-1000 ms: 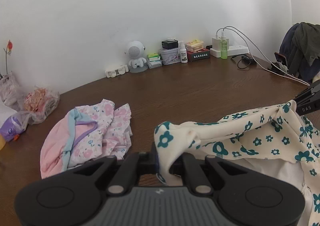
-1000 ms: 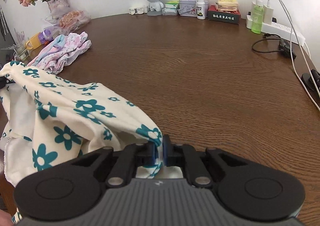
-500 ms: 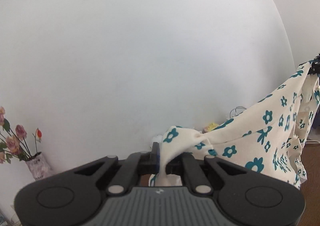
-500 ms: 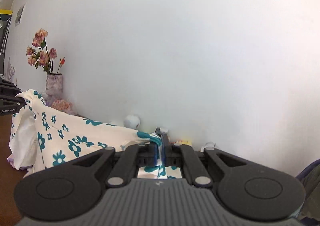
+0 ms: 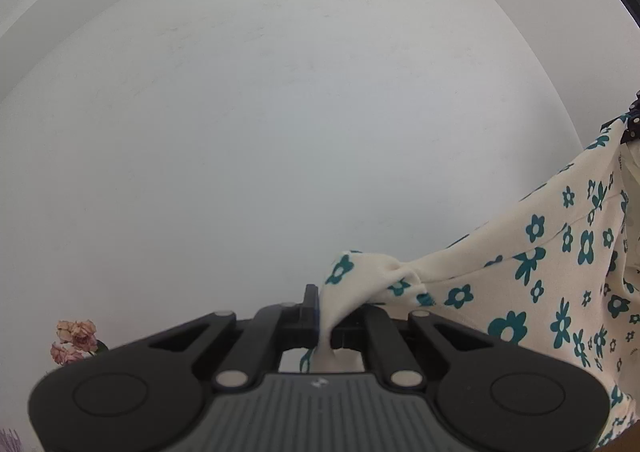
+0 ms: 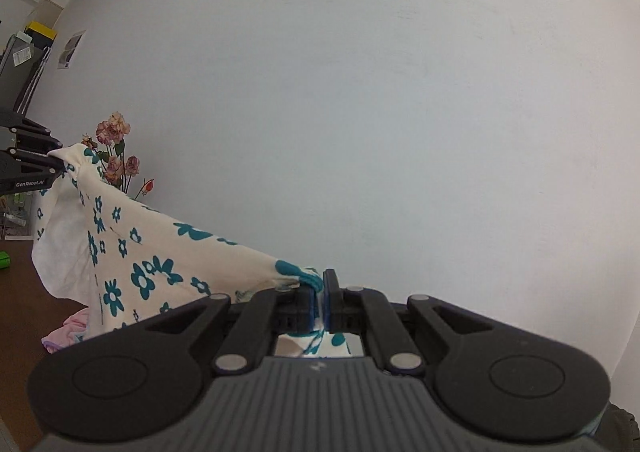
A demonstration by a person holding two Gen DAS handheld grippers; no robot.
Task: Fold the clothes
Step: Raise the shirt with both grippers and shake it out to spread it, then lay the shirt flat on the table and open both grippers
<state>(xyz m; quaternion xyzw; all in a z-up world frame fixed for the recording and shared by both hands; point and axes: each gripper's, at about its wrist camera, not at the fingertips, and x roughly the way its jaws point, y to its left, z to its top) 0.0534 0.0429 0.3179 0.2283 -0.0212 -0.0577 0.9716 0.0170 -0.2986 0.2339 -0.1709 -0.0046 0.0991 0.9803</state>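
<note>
White wall [image 5: 280, 112] fills nearly all of both wrist views, plain and evenly lit, because I have both cameras tilted well upward. At the far left of my right wrist view I see a strip of dark brown table [image 6: 24, 312], a bunch of dried pink flowers [image 6: 114, 148] standing against the wall, and a pale pink garment [image 6: 70, 330] lying on the wood.

My left gripper [image 5: 326, 326] is clenched on a corner of the cream garment with teal flowers [image 5: 540, 276]. The cloth bunches into a knot-like pucker just past the fingertips, then runs up and to the right across the view, rising to the right edge, where a small dark part of the other gripper shows.

My right gripper [image 6: 320, 302] is also clenched on the same garment, with a teal-printed fold pinched between its blue-lined fingers [image 6: 332, 300]. From there the cloth slopes up and to the left to the other gripper, whose black fingers grip the far corner at the left edge of the view. Between the two grips, the garment hangs in the air above the table, its white inner side showing at the left, where it drapes down toward the wood. I cannot tell whether its lower edge touches the table.
</note>
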